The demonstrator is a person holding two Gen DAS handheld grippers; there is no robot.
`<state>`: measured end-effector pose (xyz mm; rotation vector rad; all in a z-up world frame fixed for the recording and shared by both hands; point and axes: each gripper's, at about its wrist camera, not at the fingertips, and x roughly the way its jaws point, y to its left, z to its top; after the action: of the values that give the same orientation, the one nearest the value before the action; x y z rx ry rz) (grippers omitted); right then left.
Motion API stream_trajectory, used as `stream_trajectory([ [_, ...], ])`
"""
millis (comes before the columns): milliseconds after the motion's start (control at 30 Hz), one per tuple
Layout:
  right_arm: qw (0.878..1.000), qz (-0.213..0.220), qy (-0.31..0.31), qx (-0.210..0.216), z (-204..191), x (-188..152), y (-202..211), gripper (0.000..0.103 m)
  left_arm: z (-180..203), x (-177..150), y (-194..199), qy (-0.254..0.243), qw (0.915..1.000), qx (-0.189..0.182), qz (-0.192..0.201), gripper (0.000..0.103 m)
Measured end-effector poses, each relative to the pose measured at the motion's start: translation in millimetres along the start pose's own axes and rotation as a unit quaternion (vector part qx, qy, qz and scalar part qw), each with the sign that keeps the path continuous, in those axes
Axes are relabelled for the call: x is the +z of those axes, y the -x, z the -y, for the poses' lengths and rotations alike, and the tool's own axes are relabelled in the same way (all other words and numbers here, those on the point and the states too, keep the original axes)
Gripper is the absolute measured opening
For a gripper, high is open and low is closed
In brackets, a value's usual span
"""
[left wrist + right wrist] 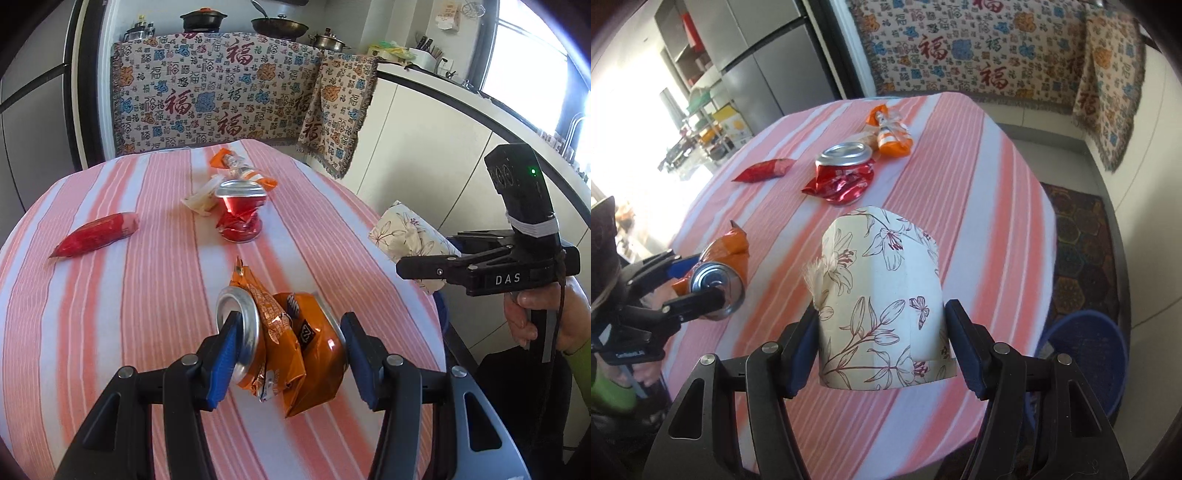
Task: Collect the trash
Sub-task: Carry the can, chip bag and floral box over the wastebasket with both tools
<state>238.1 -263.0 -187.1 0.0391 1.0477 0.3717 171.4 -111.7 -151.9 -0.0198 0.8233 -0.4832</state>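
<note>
Left wrist view: the left gripper [288,354] is clenching a crushed orange can [317,347] and its wrapper between its fingers [221,360], above the striped desk [122,280].

Right wrist view: the right gripper [882,350] is grasping a floral paper cup [882,299] between its fingers [964,350]; a crushed red can [846,173] is lying beyond them.

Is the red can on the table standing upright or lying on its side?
Upright. The red can stands on its base on the table, its silver top facing up, though its body is crushed and leans a little.
</note>
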Motion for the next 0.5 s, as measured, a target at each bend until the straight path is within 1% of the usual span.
stream_trajectory([
  [100,1.000,0.015,-0.024,-0.013,19,-13,17,0.067,22,7,-9,-0.012,0.9998,-0.016,-0.003,0.055],
  [233,0.997,0.037,-0.065,-0.034,57,-26,42,0.067,58,20,-19,-0.035,0.9985,-0.041,-0.005,0.055],
  [400,0.987,0.053,-0.129,-0.077,116,-45,72,0.067,114,39,-41,-0.071,0.9942,-0.079,-0.011,0.055],
  [500,0.980,0.048,-0.164,-0.102,152,-59,82,0.068,150,49,-63,-0.089,0.9901,-0.107,-0.020,0.055],
])
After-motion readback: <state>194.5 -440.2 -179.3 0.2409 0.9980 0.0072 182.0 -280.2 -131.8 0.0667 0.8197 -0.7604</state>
